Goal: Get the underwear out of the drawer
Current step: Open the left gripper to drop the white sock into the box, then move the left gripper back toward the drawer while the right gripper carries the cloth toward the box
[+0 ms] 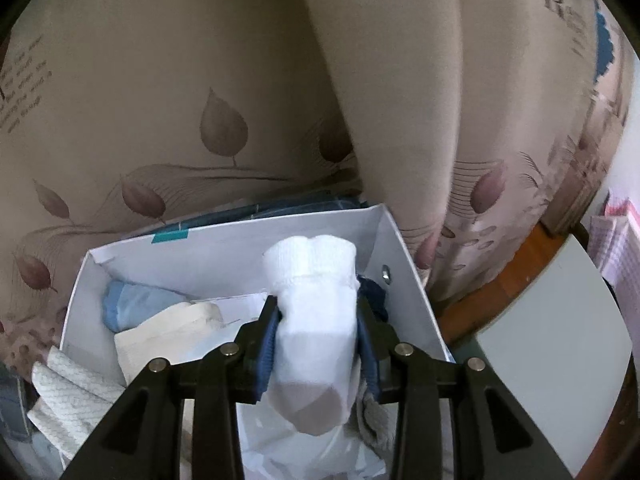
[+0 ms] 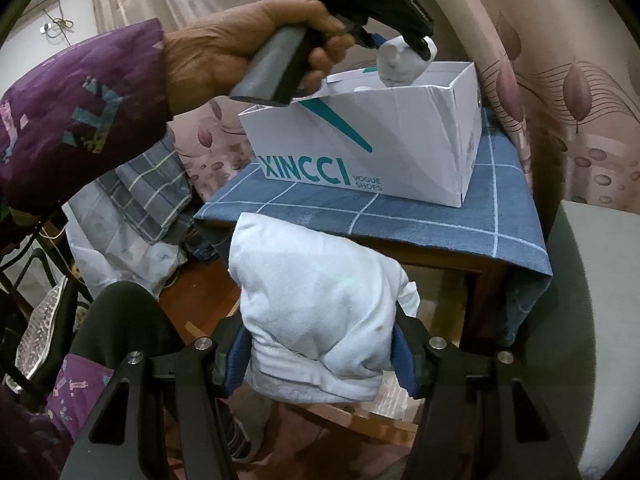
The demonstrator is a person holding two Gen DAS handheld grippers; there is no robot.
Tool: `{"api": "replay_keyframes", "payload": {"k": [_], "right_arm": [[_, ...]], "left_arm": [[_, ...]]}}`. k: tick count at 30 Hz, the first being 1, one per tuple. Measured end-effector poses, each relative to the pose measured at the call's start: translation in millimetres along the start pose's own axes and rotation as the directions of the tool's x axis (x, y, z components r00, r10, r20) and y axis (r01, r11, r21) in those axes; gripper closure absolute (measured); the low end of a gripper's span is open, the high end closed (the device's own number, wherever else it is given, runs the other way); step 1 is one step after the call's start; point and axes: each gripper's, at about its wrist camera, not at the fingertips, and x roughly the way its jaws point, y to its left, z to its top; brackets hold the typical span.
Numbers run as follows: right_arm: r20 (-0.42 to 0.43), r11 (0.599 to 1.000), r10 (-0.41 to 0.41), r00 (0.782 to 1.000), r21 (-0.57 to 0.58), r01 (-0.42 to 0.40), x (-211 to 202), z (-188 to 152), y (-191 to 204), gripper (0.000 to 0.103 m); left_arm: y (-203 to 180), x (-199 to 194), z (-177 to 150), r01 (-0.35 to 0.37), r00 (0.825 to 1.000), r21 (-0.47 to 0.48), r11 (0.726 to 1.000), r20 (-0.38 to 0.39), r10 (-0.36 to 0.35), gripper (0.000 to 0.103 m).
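Note:
A white shoe box (image 2: 400,152) printed XINCCI stands on a blue checked cloth; in the left wrist view its inner wall (image 1: 224,248) frames several folded garments. My left gripper (image 1: 318,324) is shut on a rolled white sock (image 1: 316,320) held just above the box; the right wrist view shows that same gripper (image 2: 402,46) and sock (image 2: 400,64) over the box's far end. My right gripper (image 2: 320,344) is shut on a folded white garment (image 2: 316,292), held in front of the small table and apart from the box.
Inside the box lie a light blue piece (image 1: 132,304), a cream piece (image 1: 172,332) and a white knit one (image 1: 68,400). A leaf-print curtain (image 1: 200,100) hangs behind. A hand in a purple sleeve (image 2: 72,112) holds the left gripper. Checked fabric (image 2: 152,196) is piled left of the table.

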Motion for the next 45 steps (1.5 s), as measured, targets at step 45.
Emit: {"api": "replay_keyframes", "payload": {"k": [45], "right_arm": [[-0.008,0.998,-0.063,0.998,-0.024,0.063,7,1,8,0.046]], "left_arm": [[140,-157,-230,0.101,0.957,-0.264,0.959,0.290,-0.020,0.029]]}}
